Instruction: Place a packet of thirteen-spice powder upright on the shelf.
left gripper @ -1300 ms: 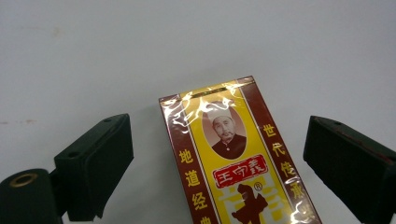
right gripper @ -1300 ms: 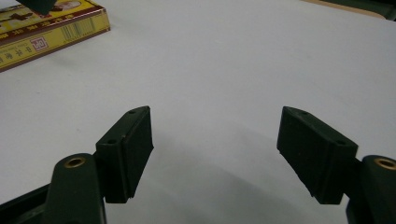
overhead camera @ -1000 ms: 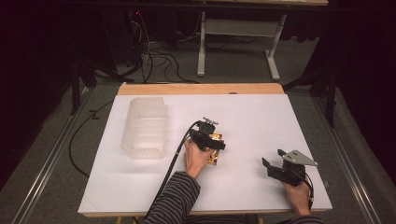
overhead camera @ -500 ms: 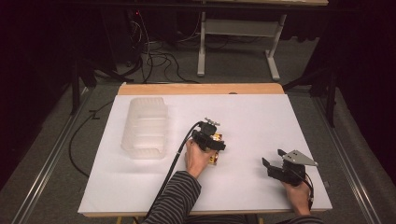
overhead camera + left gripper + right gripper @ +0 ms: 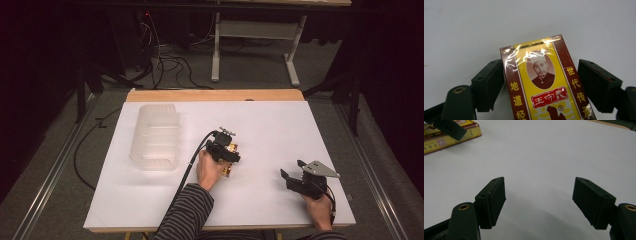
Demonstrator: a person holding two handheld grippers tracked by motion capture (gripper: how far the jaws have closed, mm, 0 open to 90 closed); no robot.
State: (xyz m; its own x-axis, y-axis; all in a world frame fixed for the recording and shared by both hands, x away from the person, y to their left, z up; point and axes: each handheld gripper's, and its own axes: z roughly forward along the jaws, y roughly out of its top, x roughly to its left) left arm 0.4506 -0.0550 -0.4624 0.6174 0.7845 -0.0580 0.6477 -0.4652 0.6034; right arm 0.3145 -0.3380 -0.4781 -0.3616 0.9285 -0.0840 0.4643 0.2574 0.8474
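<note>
Yellow-and-maroon packet point(image 5: 544, 82): lay flat on white counter point(image 5: 280, 125), mid-front. Left tool point(image 5: 541, 85): jaws had just been closing, packet between them, left pad at its edge, right pad just clear. Right tool point(image 5: 539, 202): jaws apart, nothing between them. Clear plastic tray point(image 5: 156, 135): far left

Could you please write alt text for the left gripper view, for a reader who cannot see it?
A yellow and dark red box, wrapped in shiny film and printed with a portrait and Chinese characters, lies on a white table between the left gripper's two black jaws. The jaws have just been closing; the left one touches the box, while a small gap remains at the right.
</note>
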